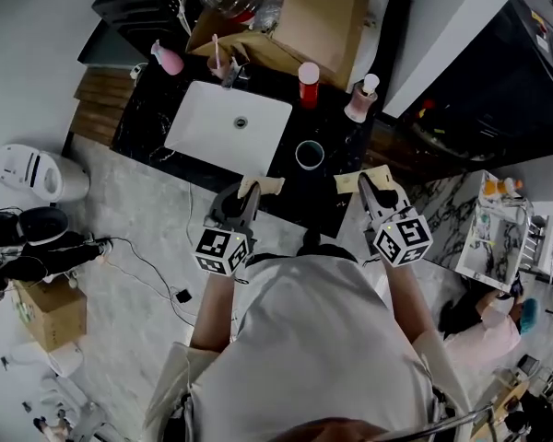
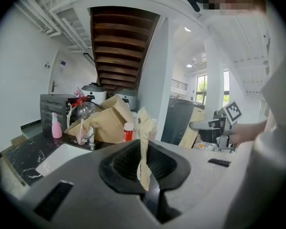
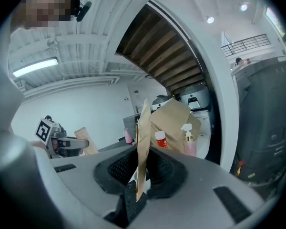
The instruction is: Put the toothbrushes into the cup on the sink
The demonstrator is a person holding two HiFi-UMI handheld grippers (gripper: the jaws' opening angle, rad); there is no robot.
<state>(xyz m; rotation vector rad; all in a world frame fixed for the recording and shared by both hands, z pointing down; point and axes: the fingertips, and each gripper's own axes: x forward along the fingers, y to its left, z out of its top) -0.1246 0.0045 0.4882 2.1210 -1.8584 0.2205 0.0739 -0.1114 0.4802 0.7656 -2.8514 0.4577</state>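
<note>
On the black counter, right of the white sink basin (image 1: pixel 195 132), stands a dark cup (image 1: pixel 310 155) with a pale rim. My left gripper (image 1: pixel 250 194) hovers at the counter's near edge, shut on a tan paper toothbrush packet (image 1: pixel 261 186). In the left gripper view the packet (image 2: pixel 144 142) stands upright between the jaws of the left gripper (image 2: pixel 146 178). My right gripper (image 1: pixel 368 191) is level with it to the right, shut on a second tan packet (image 1: pixel 361 180). That second packet (image 3: pixel 142 142) sticks up edge-on from the right gripper (image 3: pixel 139 187). The cup sits between and beyond both grippers.
Behind the basin are a faucet (image 1: pixel 231 71), a pink bottle (image 1: pixel 168 59), a red bottle (image 1: pixel 309 85), a pink pump bottle (image 1: pixel 360 100) and a large cardboard box (image 1: pixel 324 17). On the floor to the left are a white appliance (image 1: pixel 32 171) and a carton (image 1: pixel 52 314). Another person (image 1: pixel 487 319) crouches at the right.
</note>
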